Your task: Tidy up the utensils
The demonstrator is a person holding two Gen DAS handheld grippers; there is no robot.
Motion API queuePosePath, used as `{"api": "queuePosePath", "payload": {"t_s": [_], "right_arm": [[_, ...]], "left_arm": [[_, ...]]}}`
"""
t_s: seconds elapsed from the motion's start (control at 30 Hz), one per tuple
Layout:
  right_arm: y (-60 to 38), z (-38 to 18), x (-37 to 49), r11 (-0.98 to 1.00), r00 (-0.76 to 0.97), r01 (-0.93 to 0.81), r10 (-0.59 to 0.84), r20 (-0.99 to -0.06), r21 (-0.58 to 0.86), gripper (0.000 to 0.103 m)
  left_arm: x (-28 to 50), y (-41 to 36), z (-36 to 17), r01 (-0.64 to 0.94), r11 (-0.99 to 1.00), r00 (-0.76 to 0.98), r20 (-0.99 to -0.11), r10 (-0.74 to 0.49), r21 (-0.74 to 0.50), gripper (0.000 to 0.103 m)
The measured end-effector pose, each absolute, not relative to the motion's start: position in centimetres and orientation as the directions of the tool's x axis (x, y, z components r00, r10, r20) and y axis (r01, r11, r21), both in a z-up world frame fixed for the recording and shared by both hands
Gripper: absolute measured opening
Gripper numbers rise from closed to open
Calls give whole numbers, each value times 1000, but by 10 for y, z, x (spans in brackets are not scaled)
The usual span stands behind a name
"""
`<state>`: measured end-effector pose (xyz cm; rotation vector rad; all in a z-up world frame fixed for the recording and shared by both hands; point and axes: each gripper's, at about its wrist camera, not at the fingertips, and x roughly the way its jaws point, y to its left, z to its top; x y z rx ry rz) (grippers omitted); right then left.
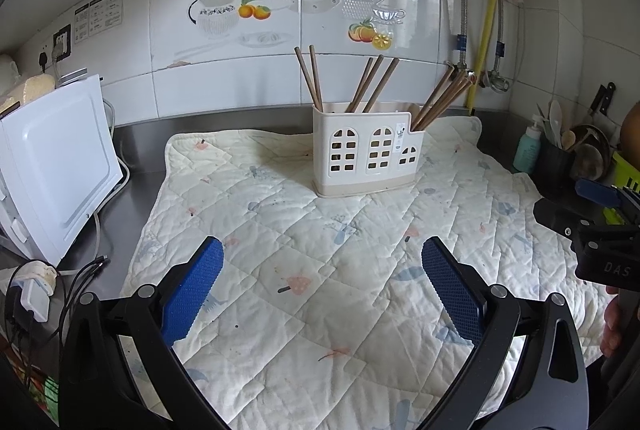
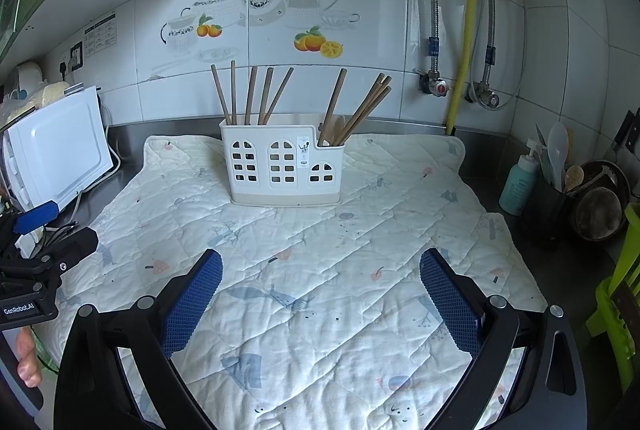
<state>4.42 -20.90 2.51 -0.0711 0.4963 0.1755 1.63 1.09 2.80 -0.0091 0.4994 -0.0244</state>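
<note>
On the quilted mat point(image 2: 320, 270) covering the worktop, wooden chopsticks point(image 2: 256, 94) stand in the white holder point(image 2: 280, 166); light, stiff, slippery, best pinched mid-shaft; left tongs point(image 1: 322, 286) and right tongs point(image 2: 320, 294) spread, empty

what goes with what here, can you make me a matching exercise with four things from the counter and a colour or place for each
Things:
1. utensil holder
2. soap bottle
3. chopsticks
4. white appliance

Descriptions:
A. teal, right side of the counter
B. brown, standing upright in compartments
C. cream, window-shaped cutouts, on the quilted mat
D. left edge of the counter, beside the mat

Pairs: 1-C, 2-A, 3-B, 4-D
</note>
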Motion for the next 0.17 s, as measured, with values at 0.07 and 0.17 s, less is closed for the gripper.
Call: {"api": "queuePosePath", "payload": {"t_s": [0.07,0.17], "right_arm": [[-209,25,44,983,865,-183,148,-479,-27,96],[-210,25,44,983,865,-184,151,-479,-23,96]], "left_arm": [[17,11,27,23,1000,875,-483,-28,-16,98],[17,12,27,23,999,874,-486,-34,-27,98]]}}
